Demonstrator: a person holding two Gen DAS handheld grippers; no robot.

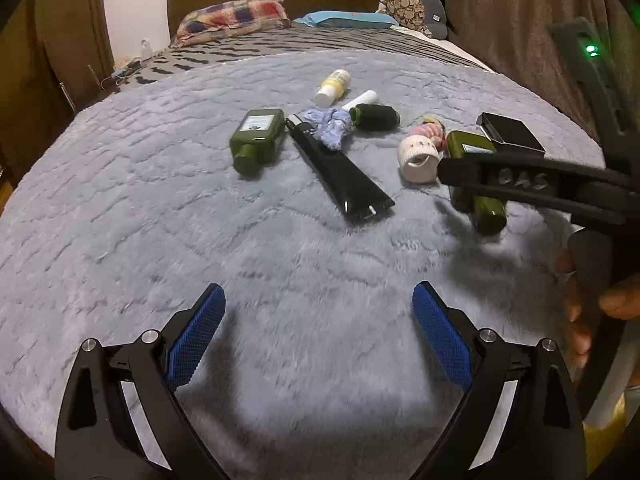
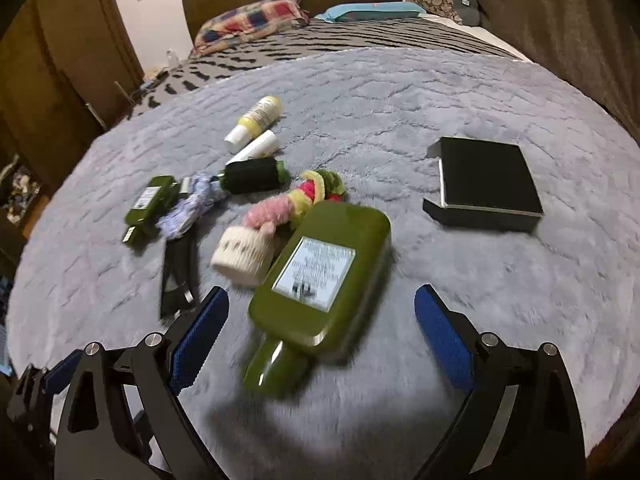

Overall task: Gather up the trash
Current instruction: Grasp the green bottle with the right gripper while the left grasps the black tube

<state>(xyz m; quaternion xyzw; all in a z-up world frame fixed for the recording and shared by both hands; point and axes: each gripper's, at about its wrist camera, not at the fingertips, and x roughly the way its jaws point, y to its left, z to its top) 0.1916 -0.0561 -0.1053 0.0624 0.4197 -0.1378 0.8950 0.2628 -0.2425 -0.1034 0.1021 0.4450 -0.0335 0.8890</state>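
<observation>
From the left wrist view, the left gripper (image 1: pixel 319 320) hangs spread wide and empty over the fluffy grey blanket (image 1: pixel 160 220). Beyond it, a long glossy black tube (image 1: pixel 340 172) lies on the blanket; left of the tube rests a small green flat bottle (image 1: pixel 258 138).

From the right wrist view, the right gripper (image 2: pixel 322 324) is also spread wide, holding nothing. A large olive-green labelled bottle (image 2: pixel 320 276) lies between its fingers, probably untouched, though blur obscures this. Left of that bottle sits a white knitted cuff (image 2: pixel 242 254); a black rectangular box (image 2: pixel 486 184) lies right of it.

A large green bottle (image 2: pixel 320 276) with a white label lies flat, neck nearest the camera. Touching its left side sits a white knitted cuff (image 2: pixel 242 256); further left lie a smaller green bottle (image 2: pixel 150 208) and what looks like a black tube (image 2: pixel 178 268).
</observation>
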